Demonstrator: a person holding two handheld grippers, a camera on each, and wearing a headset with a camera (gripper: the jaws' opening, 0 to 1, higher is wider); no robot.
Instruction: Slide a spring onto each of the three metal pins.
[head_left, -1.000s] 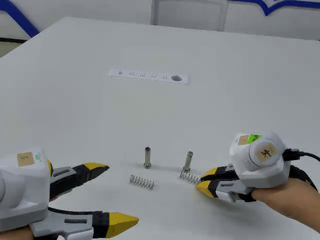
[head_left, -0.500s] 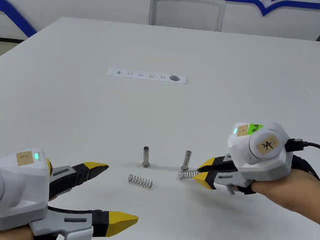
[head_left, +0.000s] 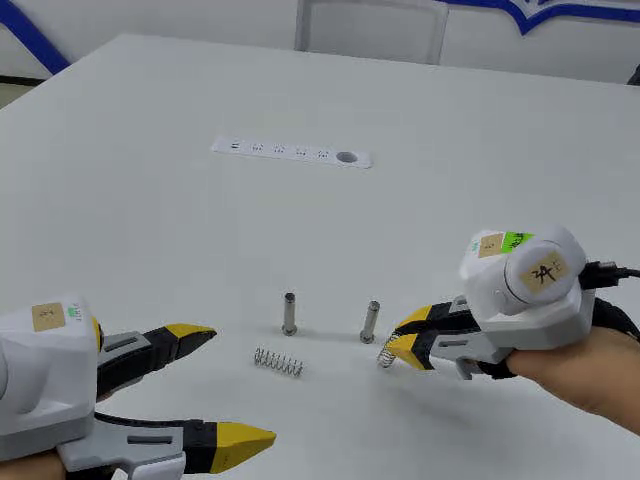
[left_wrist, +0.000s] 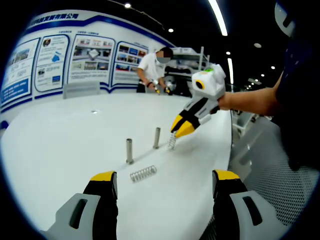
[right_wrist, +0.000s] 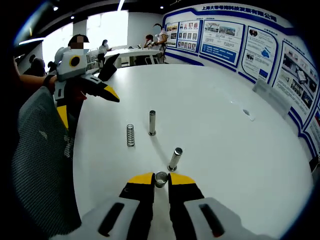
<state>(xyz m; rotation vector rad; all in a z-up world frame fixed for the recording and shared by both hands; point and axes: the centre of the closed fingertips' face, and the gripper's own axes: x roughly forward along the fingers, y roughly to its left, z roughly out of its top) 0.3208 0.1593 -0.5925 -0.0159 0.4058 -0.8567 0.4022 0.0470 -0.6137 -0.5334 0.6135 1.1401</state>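
A white bench (head_left: 150, 200) carries two upright metal pins close to its near edge, about midway along it: a left pin (head_left: 289, 313) and a right pin (head_left: 369, 322). A loose spring (head_left: 278, 361) is laid flat just in front of the left pin, closer to the near edge. A held spring (head_left: 385, 355) is pinched by one end between the almost closed jaws of the right gripper (head_left: 397, 350). It is tilted and sits just beside the base of the right pin. In the right gripper view its open bore is faced forward. The left gripper (head_left: 235, 385) is held at the near left corner, jaws spread wide with nothing between them. A power strip (head_left: 290, 152) is sunk into the bench toward the far edge.

Two risks are judged likely. The thin spring could be squeezed out of the jaws or bent if the grip is tightened. The right pin could be knocked over if the bore is brought down off-centre.
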